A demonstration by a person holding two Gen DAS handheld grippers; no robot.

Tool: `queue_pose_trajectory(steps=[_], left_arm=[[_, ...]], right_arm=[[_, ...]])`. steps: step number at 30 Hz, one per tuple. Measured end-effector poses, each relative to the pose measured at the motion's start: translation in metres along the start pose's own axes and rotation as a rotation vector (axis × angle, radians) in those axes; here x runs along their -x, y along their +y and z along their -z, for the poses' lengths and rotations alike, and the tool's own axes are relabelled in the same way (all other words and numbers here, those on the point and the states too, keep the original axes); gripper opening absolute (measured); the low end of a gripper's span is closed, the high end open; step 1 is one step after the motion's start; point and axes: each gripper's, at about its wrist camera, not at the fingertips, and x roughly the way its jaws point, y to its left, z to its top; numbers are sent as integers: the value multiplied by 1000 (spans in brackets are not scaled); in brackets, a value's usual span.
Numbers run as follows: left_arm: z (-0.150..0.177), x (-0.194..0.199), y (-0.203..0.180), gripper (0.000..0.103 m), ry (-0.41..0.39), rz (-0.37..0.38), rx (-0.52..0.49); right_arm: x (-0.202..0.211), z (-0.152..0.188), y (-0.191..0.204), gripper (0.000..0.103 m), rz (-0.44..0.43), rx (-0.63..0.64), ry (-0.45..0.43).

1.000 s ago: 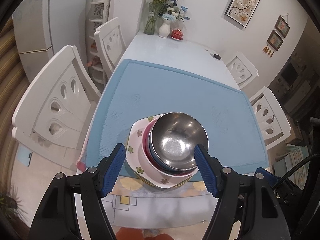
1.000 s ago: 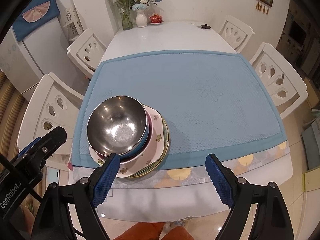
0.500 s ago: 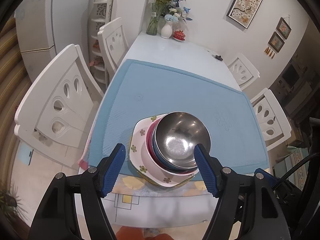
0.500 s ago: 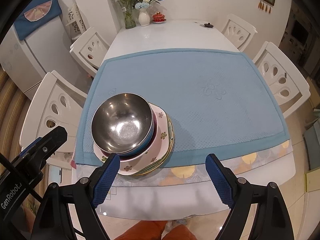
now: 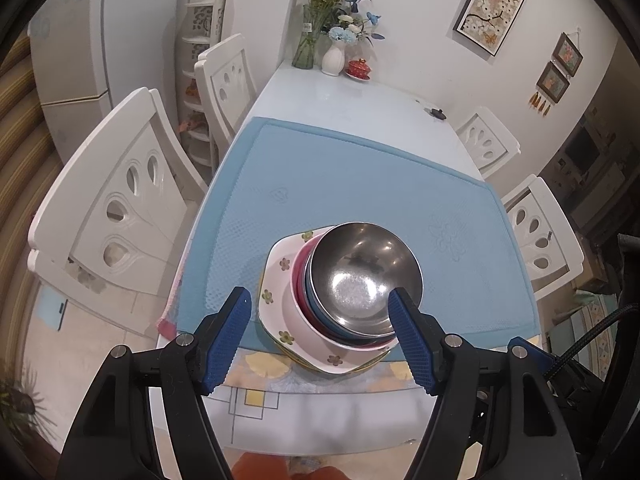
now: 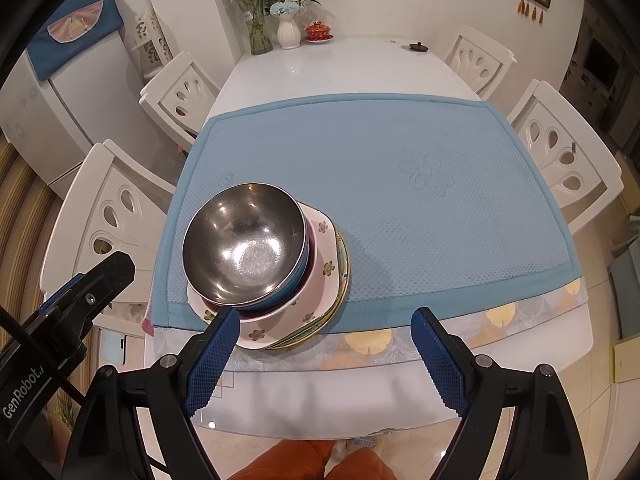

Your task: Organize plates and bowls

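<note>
A stack of dishes stands on the blue mat (image 5: pixel 360 184) near the table's front edge. A steel bowl (image 5: pixel 362 276) is on top, nested in a blue bowl (image 5: pixel 316 312) and a red bowl (image 5: pixel 298 280). Under them lie a white square plate with flowers (image 5: pixel 276 280) and a yellow-green plate (image 6: pixel 342 276). My left gripper (image 5: pixel 318 300) hovers open above the stack, its blue pads apart from the dishes. My right gripper (image 6: pixel 326 316) stands open and empty over the front edge, to the right of the steel bowl (image 6: pixel 244 248).
White chairs (image 5: pixel 116 208) (image 6: pixel 560 152) flank the table on both sides. Flower vases (image 6: pixel 288 32), a red cup and a small black lid (image 6: pixel 418 46) stand at the far end. A fridge (image 6: pixel 60 80) is at the left. The person's orange-clad legs (image 6: pixel 304 460) show below.
</note>
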Motion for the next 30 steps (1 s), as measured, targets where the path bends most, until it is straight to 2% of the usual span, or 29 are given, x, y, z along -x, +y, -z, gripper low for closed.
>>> queue_pose_trajectory(steps=[24,30], left_arm=[[-6,-11,-3,69,20,9,-34],[-5,-13,-6,69,26,14,-72]], right_arm=[[-9,-2,-3,86,-8,-25,22],[-3,-8,-6,86,31,-16,-44]])
